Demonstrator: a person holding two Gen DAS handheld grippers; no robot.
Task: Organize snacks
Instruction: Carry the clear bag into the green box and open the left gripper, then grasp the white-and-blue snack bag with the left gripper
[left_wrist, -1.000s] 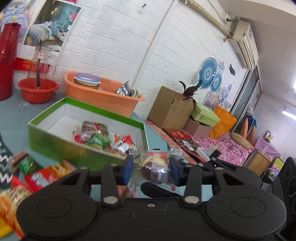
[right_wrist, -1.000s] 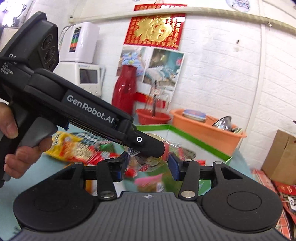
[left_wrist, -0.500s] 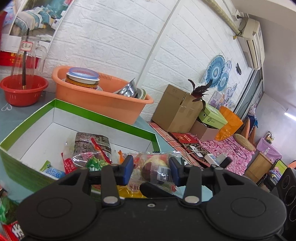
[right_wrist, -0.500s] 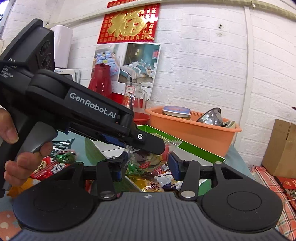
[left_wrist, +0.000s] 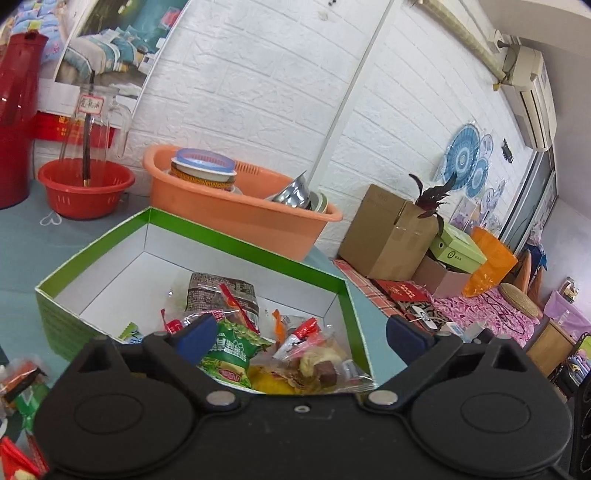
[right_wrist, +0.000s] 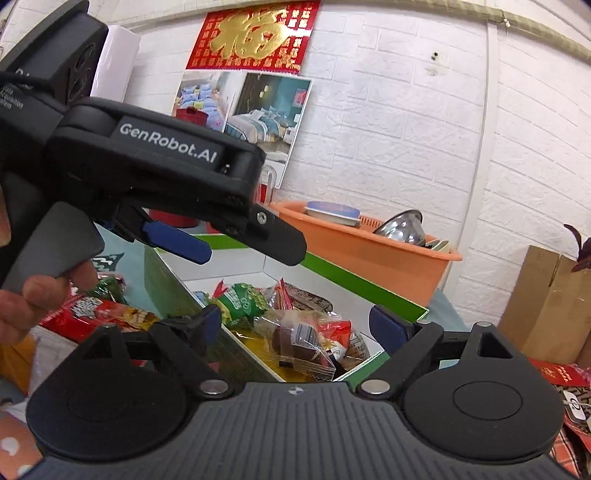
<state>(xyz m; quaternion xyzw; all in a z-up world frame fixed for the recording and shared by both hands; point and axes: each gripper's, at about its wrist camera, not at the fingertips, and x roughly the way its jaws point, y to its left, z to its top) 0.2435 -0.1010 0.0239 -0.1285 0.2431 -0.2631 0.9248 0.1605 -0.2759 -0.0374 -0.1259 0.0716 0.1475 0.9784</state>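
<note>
Our left gripper and right gripper are opening, fingers released, above the green box. We judge the snack packets should drop inside. Withdraw straight upward, clear of wrappers.

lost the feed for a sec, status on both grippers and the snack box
Left gripper and right gripper both opening, nothing pinched. Clear-wrapped snacks lie loose in the green box. More packets outside the box; nothing in the way.
</note>
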